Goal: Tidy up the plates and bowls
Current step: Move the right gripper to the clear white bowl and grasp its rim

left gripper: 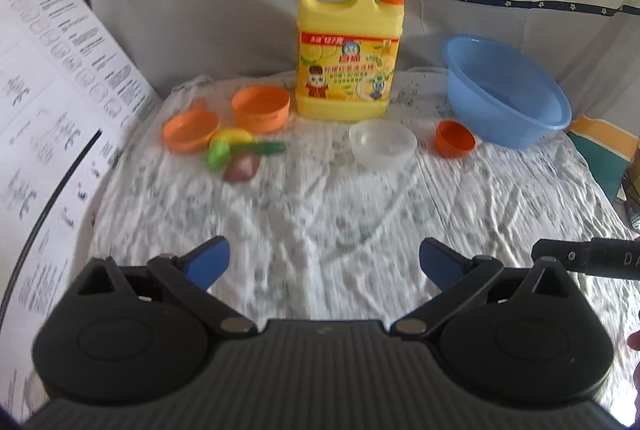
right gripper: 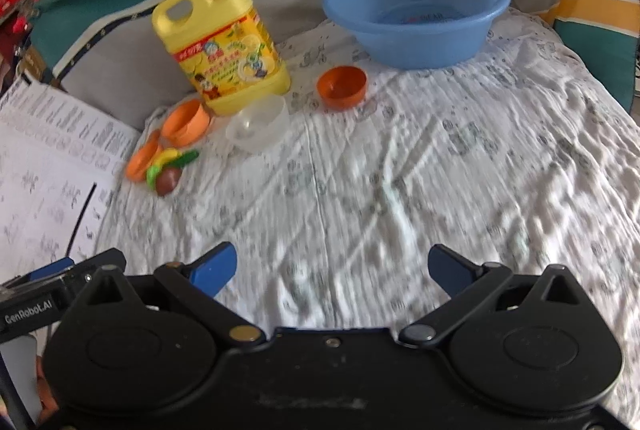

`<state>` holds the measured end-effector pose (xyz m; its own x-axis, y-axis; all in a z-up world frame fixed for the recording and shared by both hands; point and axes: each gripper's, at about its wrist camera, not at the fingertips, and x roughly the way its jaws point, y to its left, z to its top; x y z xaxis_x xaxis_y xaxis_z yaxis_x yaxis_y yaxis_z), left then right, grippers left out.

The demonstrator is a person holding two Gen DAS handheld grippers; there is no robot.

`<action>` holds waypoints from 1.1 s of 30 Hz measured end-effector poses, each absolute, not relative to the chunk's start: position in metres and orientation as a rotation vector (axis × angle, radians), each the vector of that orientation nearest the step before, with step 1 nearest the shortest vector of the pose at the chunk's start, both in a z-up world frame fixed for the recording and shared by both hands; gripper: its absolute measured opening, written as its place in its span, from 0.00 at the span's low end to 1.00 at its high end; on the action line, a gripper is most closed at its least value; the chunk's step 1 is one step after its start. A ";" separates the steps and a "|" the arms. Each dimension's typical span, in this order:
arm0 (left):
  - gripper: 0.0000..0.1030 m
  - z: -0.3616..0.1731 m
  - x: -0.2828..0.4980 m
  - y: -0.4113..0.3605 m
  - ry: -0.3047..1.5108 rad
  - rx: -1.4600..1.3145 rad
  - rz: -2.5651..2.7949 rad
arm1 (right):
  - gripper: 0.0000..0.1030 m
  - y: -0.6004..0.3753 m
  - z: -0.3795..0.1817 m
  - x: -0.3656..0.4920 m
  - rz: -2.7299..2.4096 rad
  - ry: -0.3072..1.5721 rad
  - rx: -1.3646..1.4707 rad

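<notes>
On the white patterned cloth (left gripper: 320,206) stand an orange plate (left gripper: 188,132), a larger orange bowl (left gripper: 261,107), a clear plastic bowl (left gripper: 382,143), and a small orange bowl (left gripper: 455,138). The same orange plate (right gripper: 141,159), larger orange bowl (right gripper: 188,121), clear bowl (right gripper: 259,126) and small orange bowl (right gripper: 342,86) show in the right wrist view. My left gripper (left gripper: 324,260) is open and empty, well short of the dishes. My right gripper (right gripper: 332,268) is open and empty, near the front of the cloth.
A blue basin (left gripper: 506,92) sits at the back right, also in the right wrist view (right gripper: 416,6). A yellow detergent jug (left gripper: 348,46) stands at the back. Toy fruit and vegetables (left gripper: 236,156) lie by the plate. A printed sheet (left gripper: 52,102) leans at the left.
</notes>
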<state>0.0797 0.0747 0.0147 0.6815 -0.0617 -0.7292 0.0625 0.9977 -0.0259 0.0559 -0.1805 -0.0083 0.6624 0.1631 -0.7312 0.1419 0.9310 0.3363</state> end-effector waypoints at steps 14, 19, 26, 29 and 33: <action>1.00 -0.019 0.212 0.054 0.919 -0.036 -0.057 | 0.87 -0.194 -0.023 0.183 0.020 0.893 0.521; 0.97 -0.041 0.245 0.053 0.947 -0.054 -0.036 | 0.76 -0.178 -0.033 0.225 0.058 0.909 0.480; 0.78 -0.064 0.275 0.051 0.977 -0.088 -0.042 | 0.37 -0.166 -0.050 0.271 0.111 0.929 0.503; 0.68 -0.071 0.282 0.048 0.986 -0.086 -0.054 | 0.23 -0.162 -0.063 0.285 0.127 0.956 0.529; 0.45 -0.081 0.288 0.045 1.009 -0.104 -0.079 | 0.12 -0.155 -0.074 0.293 0.136 0.963 0.520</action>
<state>0.2880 0.0448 -0.0809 0.5305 -0.1145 -0.8399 0.0181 0.9921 -0.1239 0.2931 -0.1548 -0.0741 0.5729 0.3365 -0.7474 0.1158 0.8695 0.4803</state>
